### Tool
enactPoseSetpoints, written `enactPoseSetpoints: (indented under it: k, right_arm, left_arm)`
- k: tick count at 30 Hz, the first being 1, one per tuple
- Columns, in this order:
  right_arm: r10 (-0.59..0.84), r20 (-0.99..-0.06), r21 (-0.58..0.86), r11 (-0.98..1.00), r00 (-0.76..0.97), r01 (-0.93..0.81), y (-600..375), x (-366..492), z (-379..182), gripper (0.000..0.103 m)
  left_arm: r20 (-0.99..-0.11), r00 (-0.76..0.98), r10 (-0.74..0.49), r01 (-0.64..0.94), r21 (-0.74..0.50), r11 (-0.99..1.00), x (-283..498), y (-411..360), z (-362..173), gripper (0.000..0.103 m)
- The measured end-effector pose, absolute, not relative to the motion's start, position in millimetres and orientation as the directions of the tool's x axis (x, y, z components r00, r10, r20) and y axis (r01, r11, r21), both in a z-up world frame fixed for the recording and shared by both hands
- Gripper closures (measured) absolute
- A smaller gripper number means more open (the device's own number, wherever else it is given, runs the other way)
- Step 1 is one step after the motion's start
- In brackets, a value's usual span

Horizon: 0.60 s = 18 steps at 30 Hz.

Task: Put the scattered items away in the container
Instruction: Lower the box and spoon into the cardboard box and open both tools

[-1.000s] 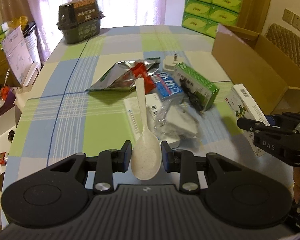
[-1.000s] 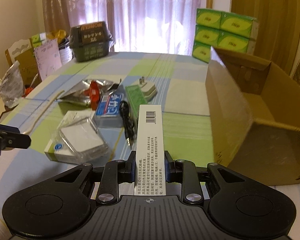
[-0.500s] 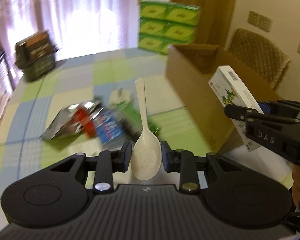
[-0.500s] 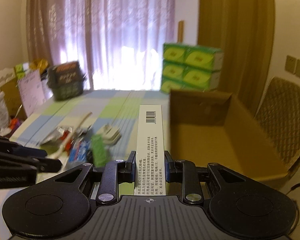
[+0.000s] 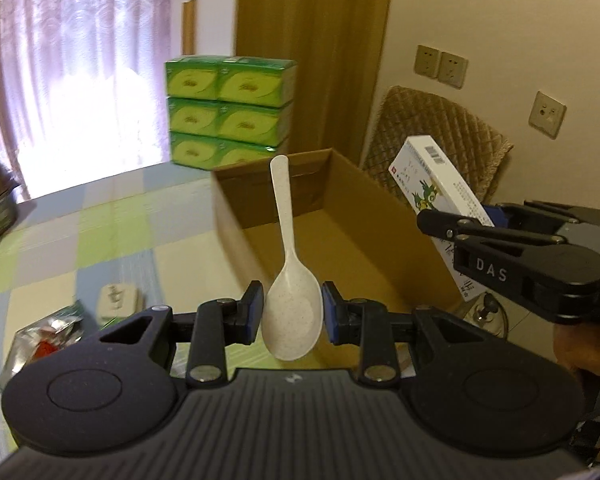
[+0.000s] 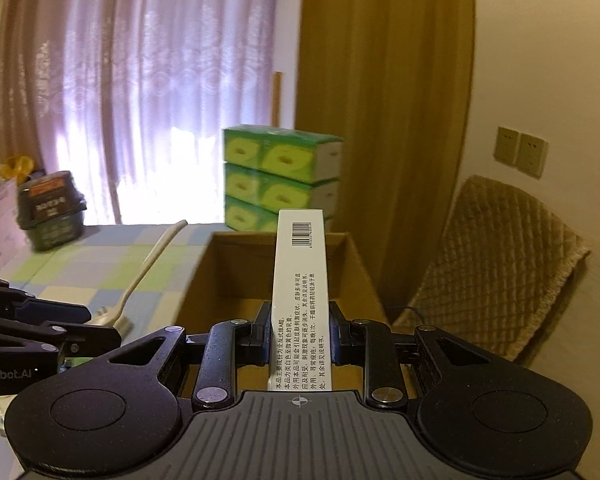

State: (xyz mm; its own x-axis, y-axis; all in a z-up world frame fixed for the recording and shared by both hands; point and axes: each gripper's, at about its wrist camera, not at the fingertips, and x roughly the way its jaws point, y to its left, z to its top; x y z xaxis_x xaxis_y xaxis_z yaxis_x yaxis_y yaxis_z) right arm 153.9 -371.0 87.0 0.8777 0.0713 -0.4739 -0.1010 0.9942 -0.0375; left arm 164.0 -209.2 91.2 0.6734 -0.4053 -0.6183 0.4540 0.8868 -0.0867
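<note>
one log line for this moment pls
left gripper: shut on spoon | right gripper: shut on white box | both held above cardboard box | nothing released yet

We see a matt, speckled plastic spoon, a plain brown cardboard box, a smooth printed paper carton, and glossy wrapped tissue packs.

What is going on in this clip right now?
A person is clearing a checked table with a handheld gripper in each hand. The left gripper is shut on a pale spoon, held by its bowl with the handle pointing forward. The right gripper is shut on a long white box. Both point toward the open cardboard box, but neither item has been released into it. A white plug and foil packets lie on the table.
</note>
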Motion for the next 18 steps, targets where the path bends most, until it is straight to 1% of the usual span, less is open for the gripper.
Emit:
enactPoseSetpoints:
  k: [9,13,18]
  right_arm:
    - [0.067,-0.5,-0.006,0.997,0.864,-0.08,-392.5,166.6,76.8,0.075]
    - [0.074,-0.509,0.009,0.997,0.858,-0.08,-396.0,173.8,71.9,0.075]
    - [0.076,-0.521,0.015,0.997,0.85,-0.08,-400.0,178.6,65.7,0.075]
  left_arm:
    - [-0.615,0.641,-0.46,0.482,-0.144,0.864,189.4,-240.3,74.1,0.077]
    - [-0.614,0.648,-0.449,0.471,-0.139,0.871,197.2,-247.0,65.8,0.077]
    - [-0.625,0.649,-0.433,0.452,-0.141,0.881,200.2,-245.7,60.4,0.075]
